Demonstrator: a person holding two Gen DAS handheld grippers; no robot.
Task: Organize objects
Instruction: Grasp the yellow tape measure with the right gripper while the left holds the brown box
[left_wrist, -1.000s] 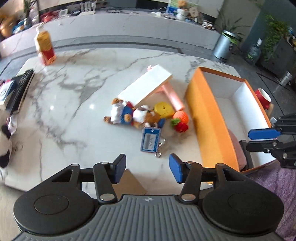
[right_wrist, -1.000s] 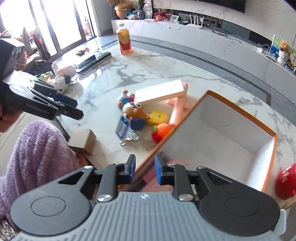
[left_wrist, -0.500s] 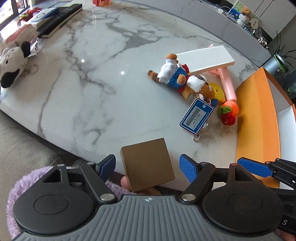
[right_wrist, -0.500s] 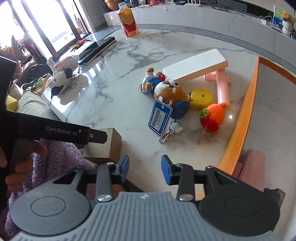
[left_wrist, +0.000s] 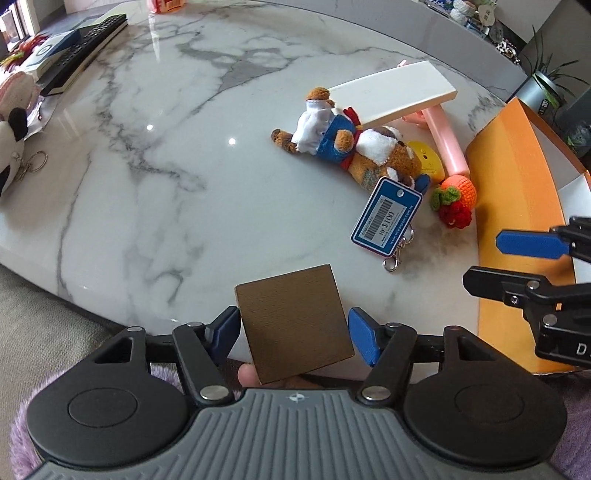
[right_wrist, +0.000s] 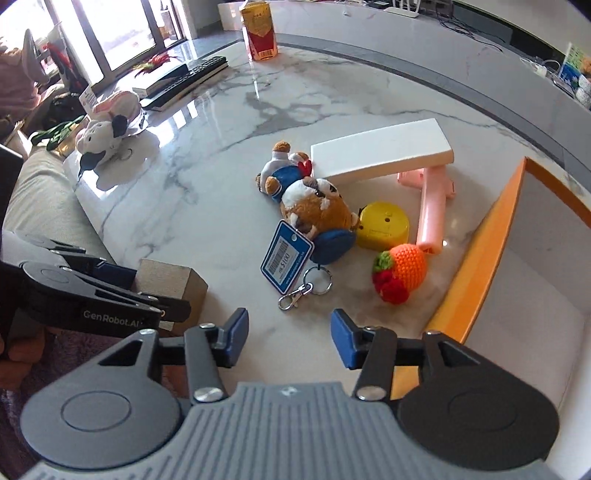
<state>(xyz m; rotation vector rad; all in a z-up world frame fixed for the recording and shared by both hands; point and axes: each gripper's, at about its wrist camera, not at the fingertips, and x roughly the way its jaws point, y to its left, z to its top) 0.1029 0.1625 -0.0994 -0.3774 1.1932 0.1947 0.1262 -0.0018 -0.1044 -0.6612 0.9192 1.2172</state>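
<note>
Brown wooden cube (left_wrist: 293, 319): lower centre of frame, at the marble worktop (left_wrist: 177, 177) edge, between left claw (left_wrist: 291, 334) pads, which are closing, not yet gripping. Next: clamp, lift, carry to the orange box (left_wrist: 517, 206).

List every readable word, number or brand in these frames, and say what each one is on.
"HK $100": blue price tag on the plush toy.
"GenRobot.AI": left gripper's arm.
"D": right gripper's body, cut off.
Tag's small print and the bottle label: too blurred to read.

orange box (right_wrist: 476, 258), brown block (left_wrist: 293, 321), grey-veined white table (left_wrist: 184, 147)
</note>
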